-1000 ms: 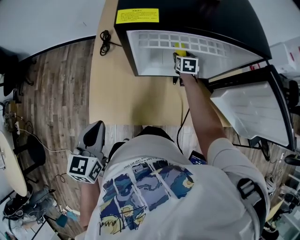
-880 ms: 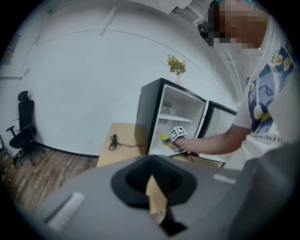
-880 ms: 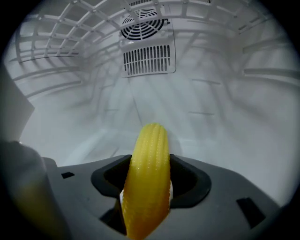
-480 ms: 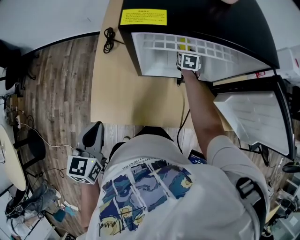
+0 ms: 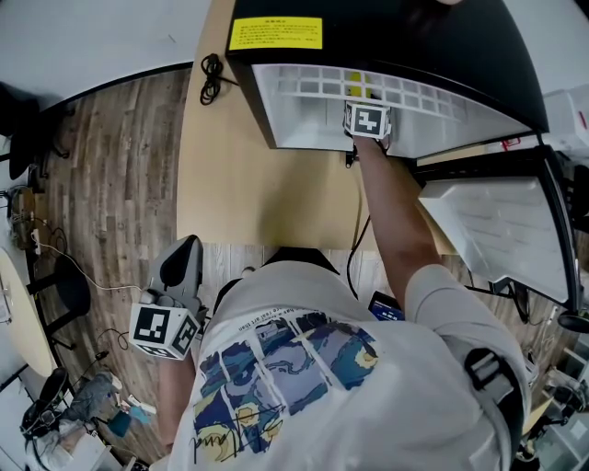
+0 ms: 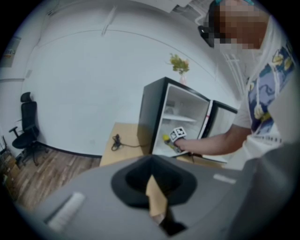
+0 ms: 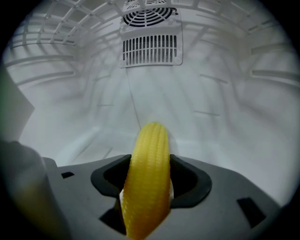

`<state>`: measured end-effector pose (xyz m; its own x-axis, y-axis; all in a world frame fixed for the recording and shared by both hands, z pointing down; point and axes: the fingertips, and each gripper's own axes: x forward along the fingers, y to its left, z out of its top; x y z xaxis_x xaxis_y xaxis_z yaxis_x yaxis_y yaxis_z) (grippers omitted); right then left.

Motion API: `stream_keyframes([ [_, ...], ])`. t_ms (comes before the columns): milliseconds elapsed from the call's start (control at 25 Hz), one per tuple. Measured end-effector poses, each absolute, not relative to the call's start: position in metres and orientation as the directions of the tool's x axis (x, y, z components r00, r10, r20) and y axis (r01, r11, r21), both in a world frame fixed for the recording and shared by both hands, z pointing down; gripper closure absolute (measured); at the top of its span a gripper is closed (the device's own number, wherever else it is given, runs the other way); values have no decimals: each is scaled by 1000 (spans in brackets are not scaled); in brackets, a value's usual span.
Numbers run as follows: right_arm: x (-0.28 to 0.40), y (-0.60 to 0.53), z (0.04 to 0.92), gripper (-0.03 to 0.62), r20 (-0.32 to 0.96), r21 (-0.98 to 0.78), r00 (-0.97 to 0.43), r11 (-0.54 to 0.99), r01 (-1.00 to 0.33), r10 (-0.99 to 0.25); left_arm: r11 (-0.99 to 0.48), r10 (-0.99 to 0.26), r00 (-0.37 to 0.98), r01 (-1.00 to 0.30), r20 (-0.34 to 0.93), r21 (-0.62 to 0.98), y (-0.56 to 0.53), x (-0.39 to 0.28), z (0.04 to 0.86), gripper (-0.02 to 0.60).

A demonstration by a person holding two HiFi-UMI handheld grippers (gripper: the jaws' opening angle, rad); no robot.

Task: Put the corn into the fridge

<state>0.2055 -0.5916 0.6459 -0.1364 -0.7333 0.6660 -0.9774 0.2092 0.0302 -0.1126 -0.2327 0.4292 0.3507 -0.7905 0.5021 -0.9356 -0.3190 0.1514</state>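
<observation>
A yellow corn cob point(image 7: 151, 154) is clamped between the jaws of my right gripper point(image 7: 148, 197) and sticks out ahead of them. The gripper is inside the open fridge point(image 7: 225, 103), over its white floor, facing the fan vent point(image 7: 151, 47) on the back wall. In the head view the right gripper point(image 5: 366, 109) is inside the fridge mouth, with a bit of corn point(image 5: 355, 86) showing beyond it. My left gripper point(image 5: 187, 253) hangs low at the person's left side, away from the table, jaws shut on nothing. From the left gripper view point(image 6: 154, 206) the corn point(image 6: 166, 138) shows far off.
The black fridge point(image 5: 386, 28) stands on a light wooden table point(image 5: 248, 184), its door point(image 5: 497, 230) swung open to the right. A coiled black cable point(image 5: 213, 78) lies on the table left of the fridge. An office chair point(image 6: 26, 131) stands by the far wall.
My right gripper with the corn has moved a little deeper into the fridge. The left gripper has stayed at the person's side.
</observation>
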Motion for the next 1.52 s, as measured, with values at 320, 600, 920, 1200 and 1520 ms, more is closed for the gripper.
stream_keyframes([
  [320, 205, -591, 647, 341, 664, 15, -149, 213, -977, -732, -309, -793, 339, -940, 506, 146, -226, -116, 430, 572],
  [600, 199, -587, 648, 329, 664, -17, -190, 239, -971, -723, -312, -795, 342, -939, 501, 145, -221, -117, 431, 572],
  [920, 207, -567, 648, 326, 672, -13, -169, 217, -976, -721, -343, -784, 374, -926, 496, 155, -215, -121, 430, 572],
  [1200, 210, -533, 648, 326, 686, -11, -156, 204, -979, -711, -396, -764, 427, -902, 484, 171, -207, -126, 430, 572],
  [1520, 212, -486, 636, 327, 690, 8, -120, 174, -985, -714, -458, -741, 492, -868, 457, 191, -188, -140, 428, 572],
])
